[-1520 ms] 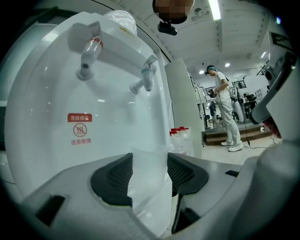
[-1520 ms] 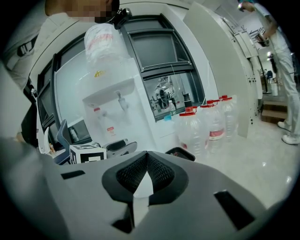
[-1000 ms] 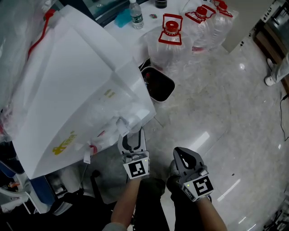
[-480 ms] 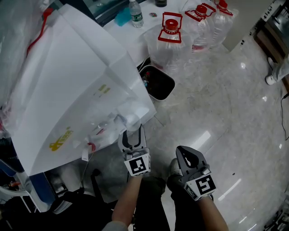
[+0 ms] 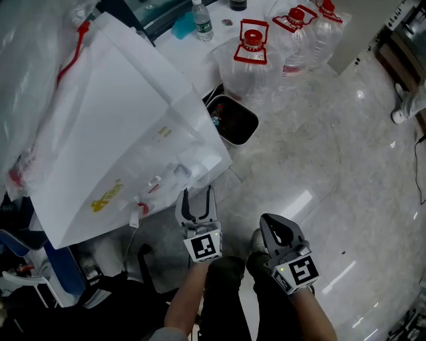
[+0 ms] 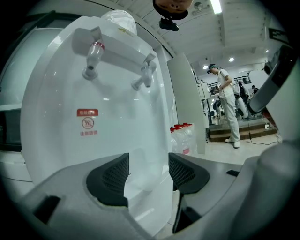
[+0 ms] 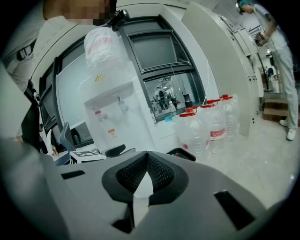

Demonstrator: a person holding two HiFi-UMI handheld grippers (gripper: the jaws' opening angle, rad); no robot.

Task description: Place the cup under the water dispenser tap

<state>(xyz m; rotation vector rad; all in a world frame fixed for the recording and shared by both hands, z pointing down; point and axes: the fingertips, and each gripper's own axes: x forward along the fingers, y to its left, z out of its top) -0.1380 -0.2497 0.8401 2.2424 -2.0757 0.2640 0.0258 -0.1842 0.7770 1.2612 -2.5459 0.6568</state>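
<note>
The white water dispenser (image 5: 120,133) fills the left of the head view and has two taps on its front. In the left gripper view the red-marked tap (image 6: 91,58) and the second tap (image 6: 144,77) hang above a clear plastic cup (image 6: 145,183). The cup stands upright against the dispenser front, roughly below the second tap. My left gripper (image 6: 147,164) has a jaw on each side of the cup. Its jaws are opening and no longer squeeze the cup. In the head view the left gripper (image 5: 198,200) points at the dispenser. My right gripper (image 5: 276,230) hangs beside it, shut and empty.
A black waste bin (image 5: 234,120) stands just right of the dispenser. Several large water bottles with red caps (image 5: 251,56) are behind it, and a small bottle (image 5: 201,20) is further back. A glossy tiled floor (image 5: 346,166) spreads to the right. A person (image 6: 227,108) stands far off.
The left gripper's jaws have spread a little wider around the cup. Both hands stay about where they were, and the right gripper is unchanged.
</note>
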